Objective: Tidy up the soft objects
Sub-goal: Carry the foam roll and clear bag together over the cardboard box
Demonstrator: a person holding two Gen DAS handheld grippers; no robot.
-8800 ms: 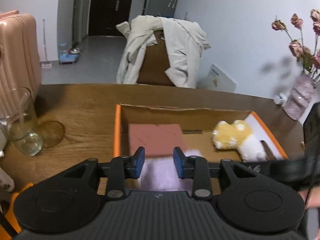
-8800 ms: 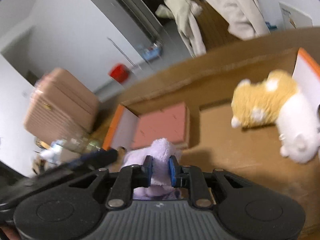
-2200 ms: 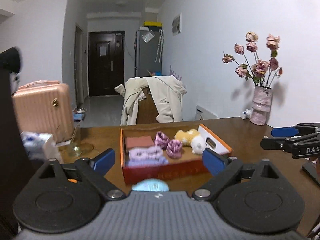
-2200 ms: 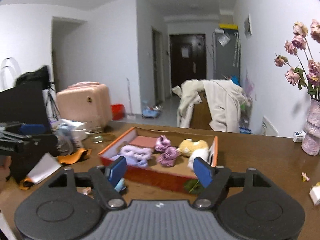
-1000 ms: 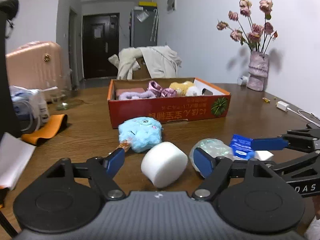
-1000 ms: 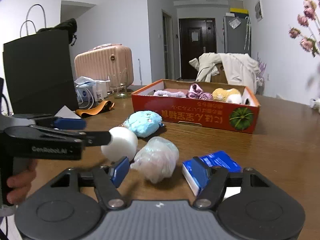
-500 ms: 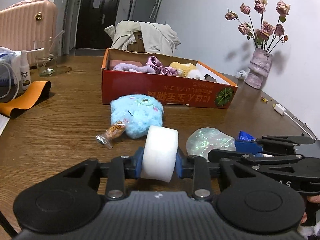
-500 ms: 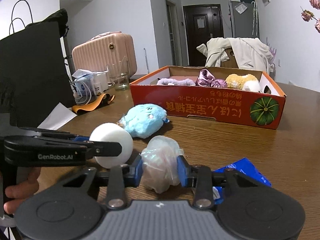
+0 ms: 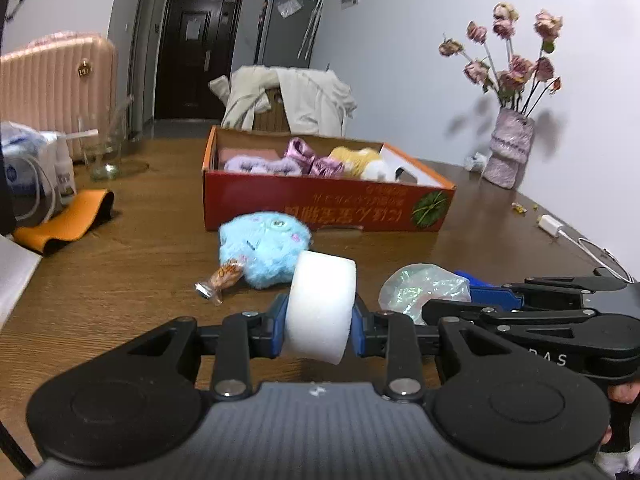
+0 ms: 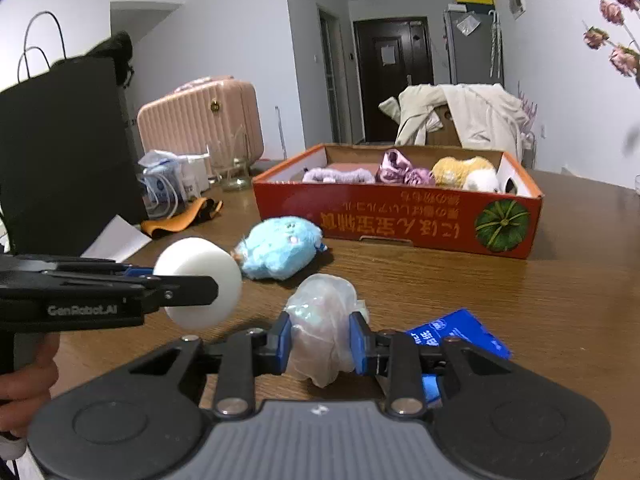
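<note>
Wooden desk (image 9: 120, 264) carries an orange box (image 9: 320, 208) mid-frame; fluffy blue plush (image 9: 262, 248) before it; left claw (image 9: 319, 320) pinches a white foam cylinder (image 9: 320, 304), right claw (image 10: 319, 344), closing, squeezes a crinkly plastic bundle (image 10: 322, 320)

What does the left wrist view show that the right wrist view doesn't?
Only the left wrist view: the vase, a wrapped candy and a white cable. Only the right wrist view: a black bag and the hand holding the left gripper. Both: the red box, the blue plush, the white foam roll clamped in the left gripper, and the right gripper closing on the iridescent pouch.
</note>
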